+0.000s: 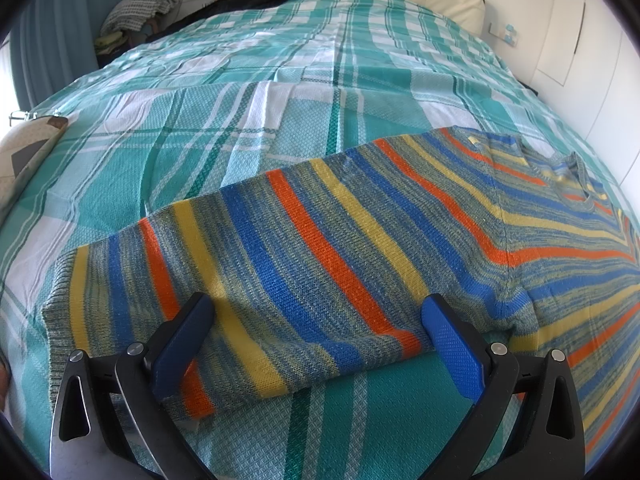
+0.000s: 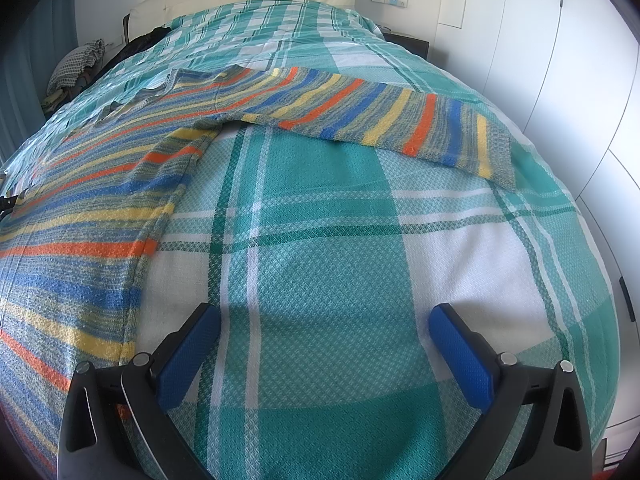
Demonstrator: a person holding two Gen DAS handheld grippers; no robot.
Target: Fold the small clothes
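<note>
The striped knit sweater (image 1: 360,232) lies spread flat on the bed (image 1: 240,92), soft, light and floppy, best pinched near a sleeve cuff (image 1: 68,300), while the left gripper (image 1: 316,320) and the right gripper (image 2: 324,328) both hover wide open and empty.

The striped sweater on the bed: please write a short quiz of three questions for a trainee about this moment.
1. True or false: the left gripper is shut on a sleeve of the striped sweater.
2. What lies between the fingers of the right gripper? A) a sleeve B) the bare plaid bedspread C) the collar
3. In the right wrist view, how does the far sleeve lie: folded over the body or spread out sideways?

Key
1. False: its jaws stand open on either side of the sleeve.
2. B
3. Spread out sideways, flat on the bedspread.
</note>
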